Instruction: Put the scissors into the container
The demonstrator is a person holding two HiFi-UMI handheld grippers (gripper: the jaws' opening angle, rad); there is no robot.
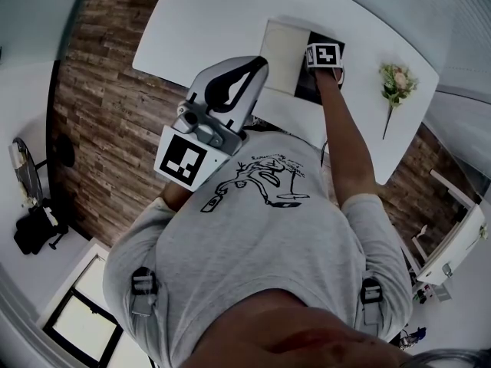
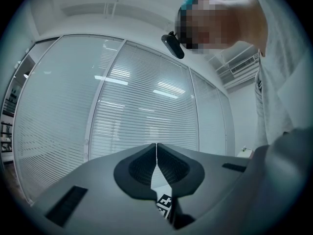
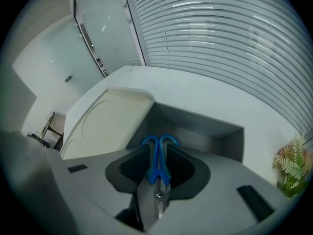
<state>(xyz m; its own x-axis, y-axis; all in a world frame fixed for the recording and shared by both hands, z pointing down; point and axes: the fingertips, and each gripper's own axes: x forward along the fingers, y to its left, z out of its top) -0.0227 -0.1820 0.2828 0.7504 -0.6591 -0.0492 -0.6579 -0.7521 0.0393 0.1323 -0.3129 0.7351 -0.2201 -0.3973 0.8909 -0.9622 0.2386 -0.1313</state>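
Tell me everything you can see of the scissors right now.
The scissors have blue, plastic-looking handles and gray metal blades joined by a small screw. They are closed and clamped between the right gripper's jaws. The handle loops poke forward past the jaw tips and the blades run back toward the camera. They are aimed into the open gray container on the white table, and only the jaw pads appear to touch them. The head view does not show them.
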